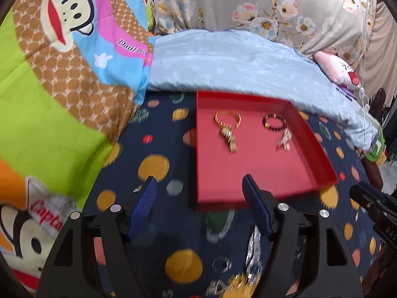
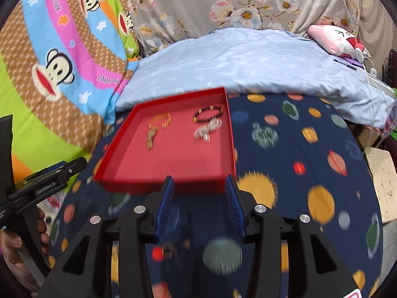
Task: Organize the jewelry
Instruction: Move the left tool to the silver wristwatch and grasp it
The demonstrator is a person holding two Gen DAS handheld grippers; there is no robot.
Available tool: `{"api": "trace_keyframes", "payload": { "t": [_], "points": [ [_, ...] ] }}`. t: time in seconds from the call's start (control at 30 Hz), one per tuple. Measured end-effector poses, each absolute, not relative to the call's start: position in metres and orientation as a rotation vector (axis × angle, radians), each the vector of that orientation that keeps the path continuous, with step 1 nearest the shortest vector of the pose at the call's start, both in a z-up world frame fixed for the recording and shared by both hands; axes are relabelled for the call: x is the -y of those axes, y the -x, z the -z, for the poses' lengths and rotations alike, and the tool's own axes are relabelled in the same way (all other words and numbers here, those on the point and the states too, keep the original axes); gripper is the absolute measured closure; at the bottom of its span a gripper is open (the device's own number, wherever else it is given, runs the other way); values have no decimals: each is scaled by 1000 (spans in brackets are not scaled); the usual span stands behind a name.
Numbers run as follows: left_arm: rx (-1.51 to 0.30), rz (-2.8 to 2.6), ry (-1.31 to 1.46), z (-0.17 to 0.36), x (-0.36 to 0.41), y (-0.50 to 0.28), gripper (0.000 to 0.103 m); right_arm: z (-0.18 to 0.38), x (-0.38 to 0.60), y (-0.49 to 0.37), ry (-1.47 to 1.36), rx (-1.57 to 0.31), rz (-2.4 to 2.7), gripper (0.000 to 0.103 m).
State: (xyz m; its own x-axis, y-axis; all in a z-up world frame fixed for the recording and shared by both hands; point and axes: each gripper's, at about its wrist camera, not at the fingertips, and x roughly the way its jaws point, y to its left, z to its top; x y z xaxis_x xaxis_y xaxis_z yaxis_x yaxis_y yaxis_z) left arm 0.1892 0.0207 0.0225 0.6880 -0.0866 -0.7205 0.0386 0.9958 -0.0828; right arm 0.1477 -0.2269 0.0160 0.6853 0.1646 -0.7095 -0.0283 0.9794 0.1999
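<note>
A shallow red tray point(image 1: 260, 173) lies flat on a bed covered in a dark planet-print sheet point(image 2: 297, 161), set where both grippers can reach it. Four pieces of jewelry sit toward its far end in two pairs: a gold bead bracelet point(image 1: 227, 118) with a gold chain piece point(image 1: 229, 140) just in front of it, and a dark bead bracelet point(image 1: 274, 121) with a silvery piece point(image 1: 284, 140) just in front of that. The grouping looks deliberate, gold on one side, dark and silver on the other, with the near half of the tray bare.

The left gripper point(image 1: 199, 196) hovers over the sheet at the tray's near corner, its blue ribbed fingers point(image 1: 144, 206) spread wide and empty, touching nothing. The right gripper point(image 2: 199, 198) hangs just short of the tray's near wall, fingers point(image 2: 165, 206) likewise parted and holding nothing.

More loose jewelry, blurred, lies on the sheet below the left gripper point(image 1: 253, 253), and a small ring-like item point(image 2: 168, 249) sits below the right; these are probably next to be sorted.
</note>
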Motion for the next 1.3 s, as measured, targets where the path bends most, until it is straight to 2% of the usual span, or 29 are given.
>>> {"api": "trace_keyframes", "payload": {
  "t": [0.3,0.53,0.8,1.13,1.3],
  "points": [
    [-888,119,21,15,3,-135,34,6,221,-88,-173,-869,-83,60],
    [-909,150,-41,37,30,-124,36,20,226,-69,-210,-902,-77,60],
    [-907,183,-71,47,44,-125,48,23,234,-66,-239,-908,-73,60],
    [-910,196,-110,60,53,-121,53,26,235,-67,-249,-911,-73,60],
    [-911,214,-99,61,53,-120,73,28,234,-66,-250,-914,-75,60]
  ]
}}
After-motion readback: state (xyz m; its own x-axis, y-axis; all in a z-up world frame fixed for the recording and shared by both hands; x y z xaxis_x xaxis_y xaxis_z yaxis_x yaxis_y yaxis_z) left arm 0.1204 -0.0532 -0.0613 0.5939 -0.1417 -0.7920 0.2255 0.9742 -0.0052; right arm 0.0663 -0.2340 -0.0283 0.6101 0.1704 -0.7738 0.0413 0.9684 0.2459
